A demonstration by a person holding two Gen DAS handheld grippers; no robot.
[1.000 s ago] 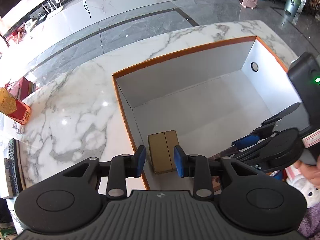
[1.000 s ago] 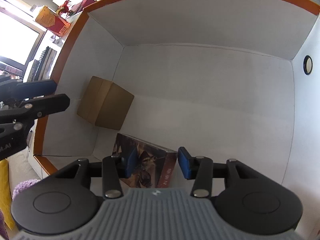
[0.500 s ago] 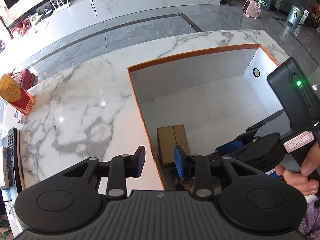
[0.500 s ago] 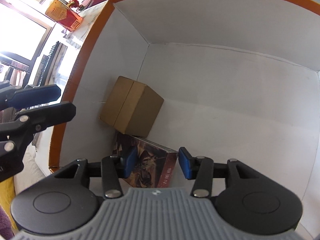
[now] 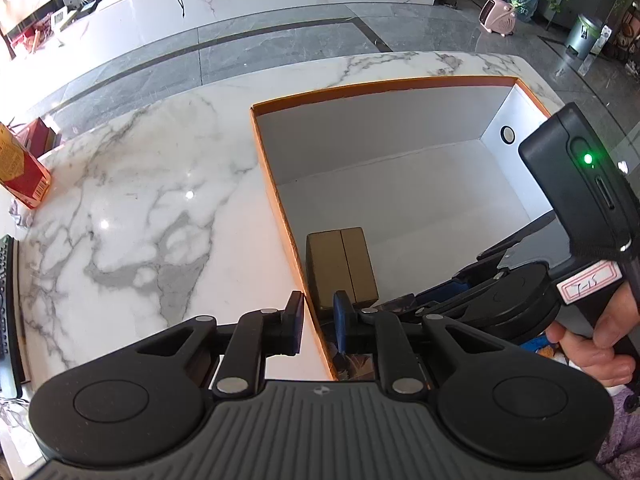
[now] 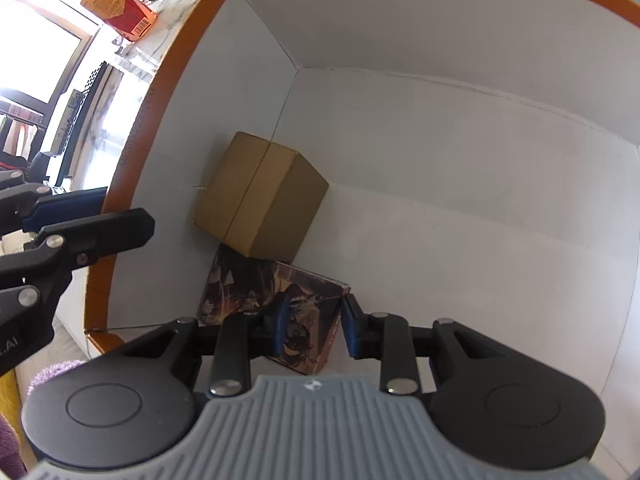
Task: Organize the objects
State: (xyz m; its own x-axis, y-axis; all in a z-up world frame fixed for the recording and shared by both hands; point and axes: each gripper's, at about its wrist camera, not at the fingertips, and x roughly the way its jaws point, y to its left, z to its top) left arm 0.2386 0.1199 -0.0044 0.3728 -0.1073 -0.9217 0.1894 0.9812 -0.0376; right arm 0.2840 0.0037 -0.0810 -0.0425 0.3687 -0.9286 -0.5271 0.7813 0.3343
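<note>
A large white box with an orange rim (image 5: 360, 120) stands open on the marble table. Inside, against its left wall, sit a small brown cardboard box (image 5: 340, 268) (image 6: 260, 196) and, in front of it, a flat box with dark artwork (image 6: 248, 284). My left gripper (image 5: 318, 320) straddles the left wall's rim, one finger outside and one inside, shut on that wall. My right gripper (image 6: 314, 320) hovers inside the big box over the artwork box. Its jaws are closing, the left finger lies over the lid, and the pads press nothing.
The marble table (image 5: 140, 200) stretches left of the box. A red and yellow carton (image 5: 20, 172) (image 6: 120, 8) stands at its far left, with a keyboard edge (image 5: 6, 300) nearby. A hand (image 5: 600, 340) grips the right gripper's handle. Something purple and fluffy (image 5: 624, 440) lies at the bottom right.
Both grippers shifted left relative to the box, so the brown box slid right in both views. The left jaws narrowed onto the box wall. The right jaws narrowed too.
</note>
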